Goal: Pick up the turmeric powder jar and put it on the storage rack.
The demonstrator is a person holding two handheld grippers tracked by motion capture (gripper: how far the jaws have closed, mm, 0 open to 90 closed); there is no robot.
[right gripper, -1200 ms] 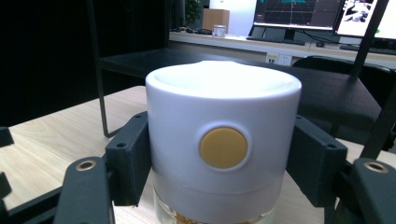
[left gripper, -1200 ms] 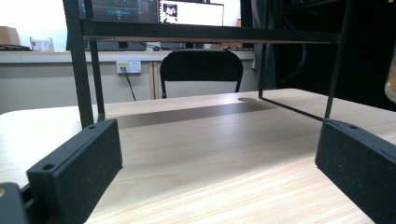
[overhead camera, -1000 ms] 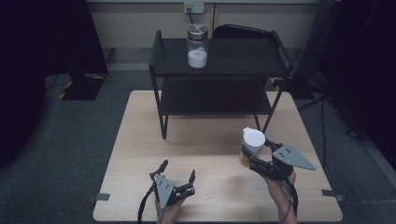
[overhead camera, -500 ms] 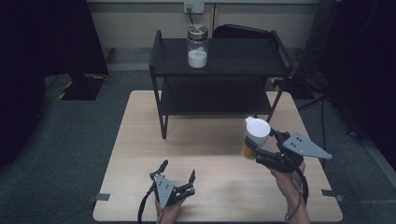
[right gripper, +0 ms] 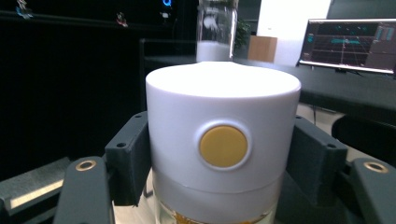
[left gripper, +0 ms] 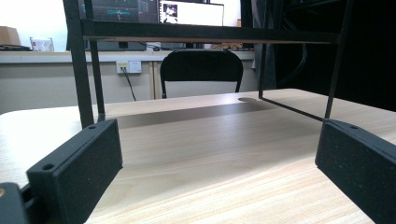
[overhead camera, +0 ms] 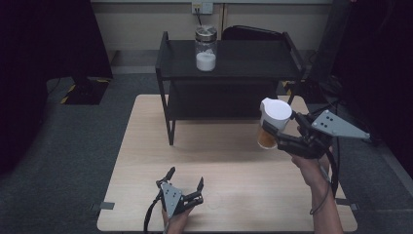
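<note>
White-lidded jar holds orange contents; glass jar white powder.

High view: I look forward and down from above my side of the pale wooden table; the black two-tier metal shelf rack stands at 12 o'clock.
Left gripper view: I sit low, just over the tabletop, facing level under the rack.
Right gripper view: I'm raised, very near a white-lidded jar, facing the rack's top.
Shared: rack; table.
</note>
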